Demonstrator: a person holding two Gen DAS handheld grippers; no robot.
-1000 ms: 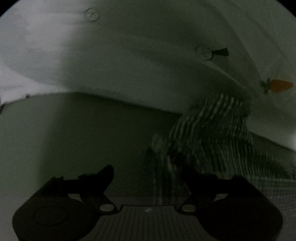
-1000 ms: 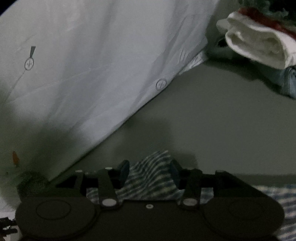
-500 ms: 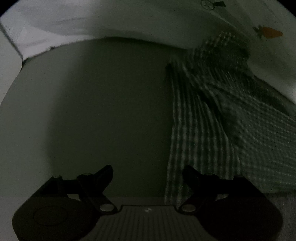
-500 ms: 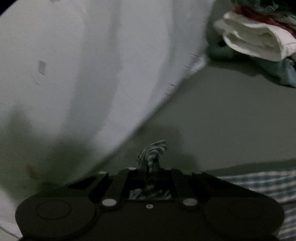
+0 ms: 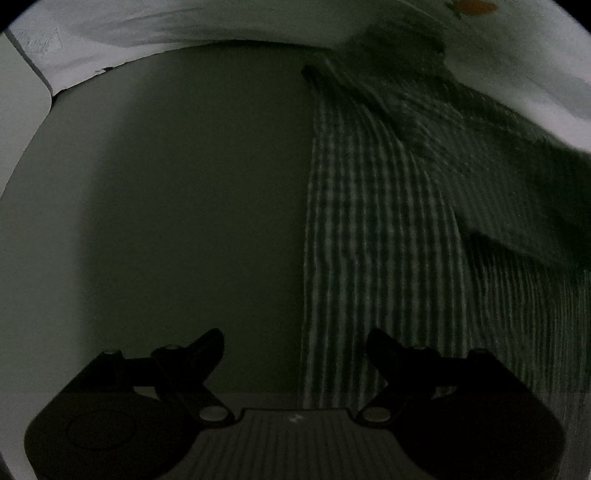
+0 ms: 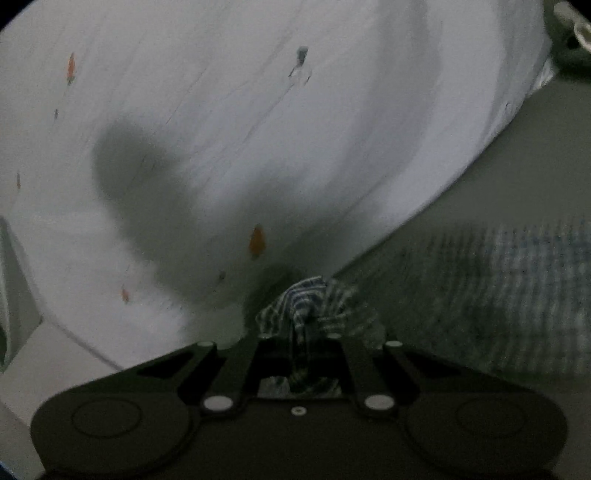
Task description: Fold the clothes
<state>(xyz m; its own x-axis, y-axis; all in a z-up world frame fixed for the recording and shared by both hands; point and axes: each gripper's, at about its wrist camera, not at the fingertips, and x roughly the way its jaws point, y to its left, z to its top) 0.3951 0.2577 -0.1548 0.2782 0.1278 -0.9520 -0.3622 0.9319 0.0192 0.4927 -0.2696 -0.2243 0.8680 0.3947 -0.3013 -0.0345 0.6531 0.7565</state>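
In the left wrist view, the left gripper [image 5: 295, 345] points steeply down at a dull grey-green surface [image 5: 177, 206], its jaws wide apart with nothing pressed between them. The straight left edge of a checked garment [image 5: 373, 229] runs down between the two fingers; the cloth spreads away to the right, with a darker fold lying over its upper part. A white cloth with small carrot prints [image 5: 258, 18] borders the far side.

In the right wrist view, the right gripper [image 6: 300, 325] has its jaws closed tight on a bunched corner of the checked garment, which puffs out above the fingertips. More of the garment lies blurred on the surface at right. The white carrot-print cloth fills the background.
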